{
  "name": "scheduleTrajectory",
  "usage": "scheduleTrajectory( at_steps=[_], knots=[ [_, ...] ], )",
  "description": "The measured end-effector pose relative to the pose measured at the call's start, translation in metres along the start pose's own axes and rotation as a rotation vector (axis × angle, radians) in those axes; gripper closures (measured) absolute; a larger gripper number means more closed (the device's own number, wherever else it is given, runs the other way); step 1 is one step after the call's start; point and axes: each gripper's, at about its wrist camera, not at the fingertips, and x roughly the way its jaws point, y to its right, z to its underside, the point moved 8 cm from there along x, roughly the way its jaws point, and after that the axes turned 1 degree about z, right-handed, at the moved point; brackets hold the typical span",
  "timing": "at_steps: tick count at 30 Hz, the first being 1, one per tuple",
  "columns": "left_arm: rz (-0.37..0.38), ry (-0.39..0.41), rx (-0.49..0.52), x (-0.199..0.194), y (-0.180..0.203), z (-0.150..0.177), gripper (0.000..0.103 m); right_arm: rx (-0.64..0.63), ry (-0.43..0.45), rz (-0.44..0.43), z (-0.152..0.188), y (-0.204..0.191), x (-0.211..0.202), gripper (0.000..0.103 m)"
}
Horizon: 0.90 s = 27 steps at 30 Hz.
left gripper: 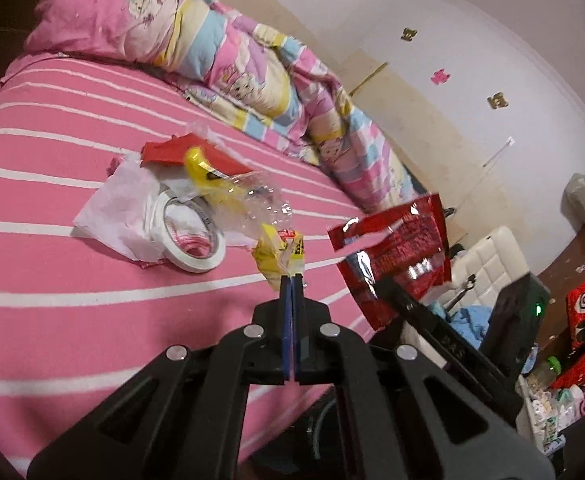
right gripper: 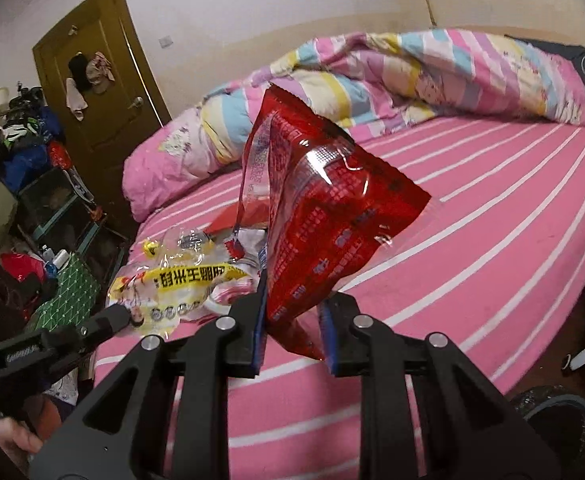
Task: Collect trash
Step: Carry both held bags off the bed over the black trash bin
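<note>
In the left wrist view my left gripper [left gripper: 292, 279] is shut on the edge of a yellow and clear plastic wrapper [left gripper: 278, 250], held above the pink striped bed [left gripper: 52, 280]. From the right wrist view the same wrapper [right gripper: 180, 284] hangs from the left gripper [right gripper: 126, 316] at the lower left. My right gripper [right gripper: 294, 314] is shut on a shiny red snack bag [right gripper: 332, 208], which stands up between its jaws, clear of the bed. The red bag [left gripper: 392, 252] also shows to the right of the left gripper.
A pile lies on the bed: a white tape roll [left gripper: 194, 236], white tissue paper [left gripper: 112, 208], red paper [left gripper: 176, 150] and a yellow plastic piece [left gripper: 198, 166]. A rolled quilt [left gripper: 252, 72] runs along the far side. Clutter [right gripper: 32, 208] and a door [right gripper: 104, 92] stand beside the bed.
</note>
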Motion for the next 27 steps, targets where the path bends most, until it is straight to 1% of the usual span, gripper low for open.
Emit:
scheduleTrajectory(
  at_steps=[5, 9, 16, 22, 25, 26, 27],
  knots=[
    [0.018, 0.017, 0.014, -0.023, 0.027, 0.008, 0.103, 0.002, 0.038, 0.007, 0.0, 0.0, -0.049, 0.081],
    [0.043, 0.02, 0.033, -0.034, 0.05, 0.017, 0.103, 0.009, 0.062, 0.032, 0.003, 0.009, -0.085, 0.081],
    [0.091, -0.001, 0.087, -0.037, 0.094, 0.035, 0.103, 0.04, 0.099, 0.092, 0.013, 0.037, -0.135, 0.081],
    [0.142, -0.07, 0.143, -0.016, 0.134, 0.061, 0.103, 0.079, 0.1, 0.182, 0.037, 0.08, -0.165, 0.081],
    [0.169, -0.133, 0.16, 0.005, 0.152, 0.083, 0.103, 0.099, 0.078, 0.235, 0.057, 0.109, -0.175, 0.081],
    [0.182, -0.17, 0.168, 0.016, 0.16, 0.095, 0.103, 0.11, 0.065, 0.258, 0.067, 0.121, -0.178, 0.08],
    [0.189, -0.189, 0.173, 0.022, 0.164, 0.102, 0.103, 0.117, 0.057, 0.272, 0.074, 0.13, -0.181, 0.081]
  ],
)
